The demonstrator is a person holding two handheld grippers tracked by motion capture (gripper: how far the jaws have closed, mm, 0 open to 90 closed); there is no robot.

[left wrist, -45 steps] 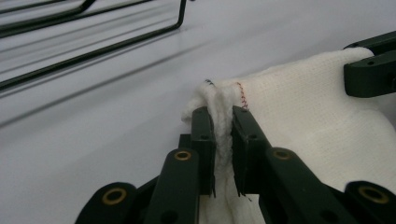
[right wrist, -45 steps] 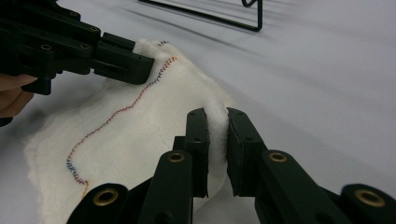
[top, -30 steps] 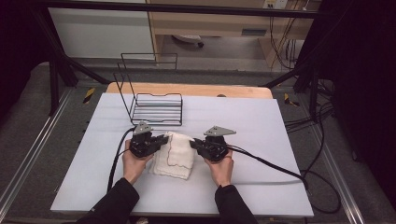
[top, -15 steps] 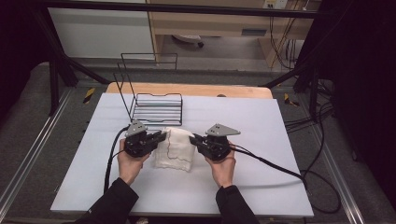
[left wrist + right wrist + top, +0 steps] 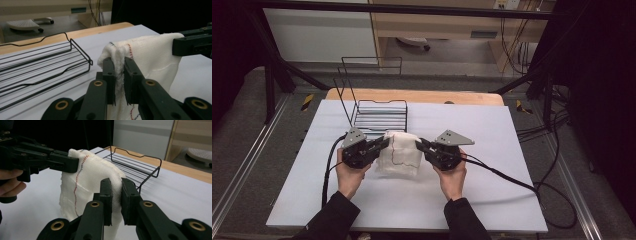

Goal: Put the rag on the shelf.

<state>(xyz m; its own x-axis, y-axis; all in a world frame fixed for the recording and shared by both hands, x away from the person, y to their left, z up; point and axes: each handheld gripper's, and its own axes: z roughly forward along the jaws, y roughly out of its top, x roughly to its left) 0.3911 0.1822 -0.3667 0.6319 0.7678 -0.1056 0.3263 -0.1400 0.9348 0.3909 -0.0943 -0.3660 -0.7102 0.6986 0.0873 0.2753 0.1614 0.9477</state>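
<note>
Looking down from the high view, a white cloth (image 5: 398, 153) hangs between the left gripper (image 5: 368, 148) and the right gripper (image 5: 434, 150), lifted above the white desk (image 5: 512, 150), with a black wire rack (image 5: 379, 114) just behind it. That view gives the layout: a hand (image 5: 349, 175) under the left tool and another hand (image 5: 453, 177) under the right, both with dark sleeves, and cables trailing off each side. It is too distant to show the grip itself.

The left gripper view fills that in. Its fingers (image 5: 109, 75) are drawn nearly together, pinching a bunched upper edge of the cloth (image 5: 150, 55), whose red and blue stitching is plain here. The other tool's finger bites the far corner at the right edge. The rack (image 5: 45, 67) lies off to the left.

The right gripper view shows the same from the opposite side: its fingers (image 5: 106, 195) are clamped on a fold of the cloth (image 5: 90, 177), with only the fabric's thickness between them. A red and blue seam runs down the hanging face, and the cloth's lower edge reaches toward the desk (image 5: 175, 195).
</note>
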